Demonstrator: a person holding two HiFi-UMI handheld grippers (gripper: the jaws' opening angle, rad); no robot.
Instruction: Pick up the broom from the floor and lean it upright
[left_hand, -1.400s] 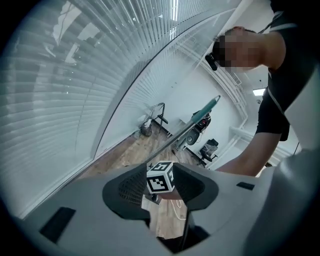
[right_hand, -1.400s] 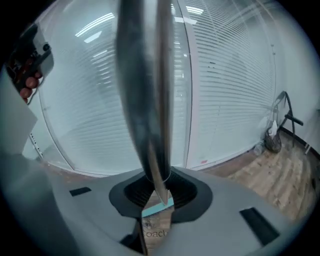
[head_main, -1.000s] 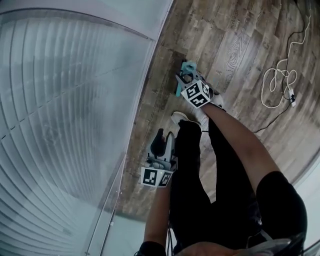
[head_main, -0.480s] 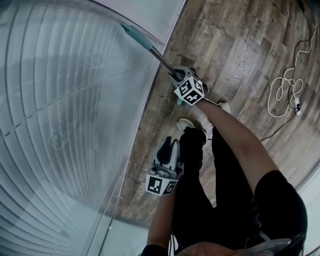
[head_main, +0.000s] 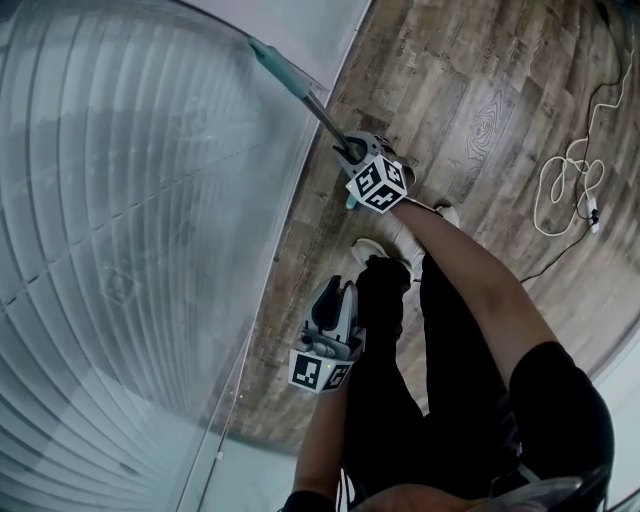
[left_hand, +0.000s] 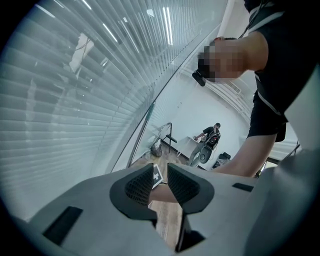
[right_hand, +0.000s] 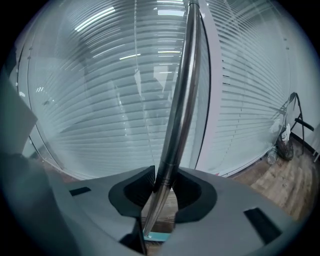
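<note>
The broom stands nearly upright, and its metal handle (head_main: 318, 105) with a teal grip (head_main: 276, 62) slants up against the glass wall. Its teal head (head_main: 351, 201) rests on the wooden floor below. My right gripper (head_main: 353, 151) is shut on the handle low down; in the right gripper view the steel pole (right_hand: 179, 105) runs up between the pads, gripper (right_hand: 164, 183), with the teal head (right_hand: 159, 236) beneath. My left gripper (head_main: 335, 292) hangs beside the person's leg. Its jaws (left_hand: 160, 173) have just been closing, stand slightly apart, and hold nothing.
A glass wall with blinds (head_main: 130, 250) fills the left side. The person's black-trousered legs (head_main: 400, 380) and white shoes (head_main: 372, 247) stand between the grippers. A white cable (head_main: 562, 175) lies coiled on the floor at the right. Another person (left_hand: 212, 135) stands far off.
The broom handle has come into view, raised up against the blinds with the right gripper on it. The right gripper shifted toward the glass. The left gripper stayed by the leg.
</note>
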